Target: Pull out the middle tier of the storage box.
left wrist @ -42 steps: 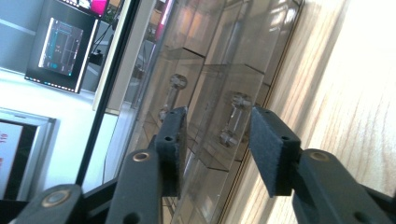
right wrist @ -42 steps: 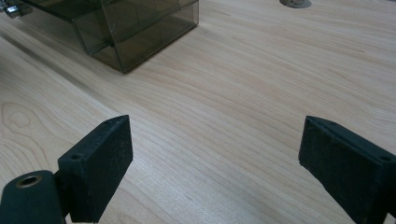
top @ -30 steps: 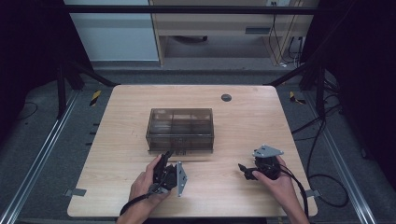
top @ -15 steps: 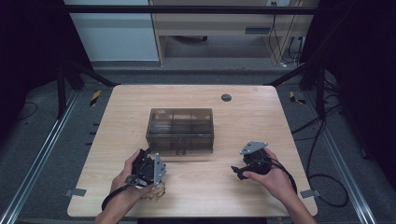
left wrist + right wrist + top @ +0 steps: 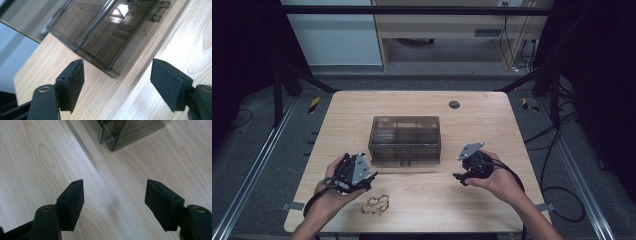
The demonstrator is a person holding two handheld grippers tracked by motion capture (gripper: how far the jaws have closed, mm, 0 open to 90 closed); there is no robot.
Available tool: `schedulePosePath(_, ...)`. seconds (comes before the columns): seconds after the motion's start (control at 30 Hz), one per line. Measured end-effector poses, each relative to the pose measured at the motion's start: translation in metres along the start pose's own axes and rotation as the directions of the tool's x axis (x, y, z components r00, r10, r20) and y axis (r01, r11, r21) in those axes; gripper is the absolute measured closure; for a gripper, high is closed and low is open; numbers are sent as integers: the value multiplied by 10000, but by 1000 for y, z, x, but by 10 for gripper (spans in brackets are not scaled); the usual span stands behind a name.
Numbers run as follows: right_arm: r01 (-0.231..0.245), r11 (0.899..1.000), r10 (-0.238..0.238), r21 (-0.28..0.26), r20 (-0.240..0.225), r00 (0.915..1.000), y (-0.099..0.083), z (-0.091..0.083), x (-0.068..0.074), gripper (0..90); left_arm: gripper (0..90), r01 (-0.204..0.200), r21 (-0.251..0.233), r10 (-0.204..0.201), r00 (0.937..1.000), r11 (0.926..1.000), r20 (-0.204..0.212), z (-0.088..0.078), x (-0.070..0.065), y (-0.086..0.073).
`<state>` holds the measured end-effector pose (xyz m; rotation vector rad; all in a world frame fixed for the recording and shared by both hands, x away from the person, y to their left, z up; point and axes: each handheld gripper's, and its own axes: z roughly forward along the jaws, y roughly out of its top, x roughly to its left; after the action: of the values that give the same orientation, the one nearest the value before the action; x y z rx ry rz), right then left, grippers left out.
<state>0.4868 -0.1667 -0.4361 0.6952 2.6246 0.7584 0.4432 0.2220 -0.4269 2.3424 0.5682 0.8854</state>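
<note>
L tool (image 5: 371, 176) moved left off chain (image 5: 376, 204) — both tools empty.

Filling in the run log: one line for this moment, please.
left claw: open, empty | right claw: open, empty | box: closed, untouched | chain: on table

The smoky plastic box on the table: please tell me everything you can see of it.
The box is a low rectangular case of dark, see-through plastic with a flat lid, shut. Inner walls divide it into compartments; nothing shows inside them. A small latch sits at its near side. It lies flat at the middle of the wooden table, near edge facing the person. Nothing touches it except the table.
</note>
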Motion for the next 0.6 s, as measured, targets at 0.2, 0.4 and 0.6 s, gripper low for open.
schedulePosePath(0.2, 542, 9984, -535, 145, -405, 9977, 12, 1, -2, 382, 282, 534, -46, -526, 9927, 9986, 1085, -3, 19, -7)
schedulePosePath(0.4, 748, 9972, -737, 80, -968, 9926, 20, 7, -6, 450, 327, 1059, -39, -1036, 9789, 9944, 1761, 3, 33, -15)
schedulePosePath(0.6, 789, 9966, -812, -230, -1287, 9884, 27, 10, -10, 568, 446, 1414, 185, -1420, 9648, 9898, 2215, 15, 39, -15)
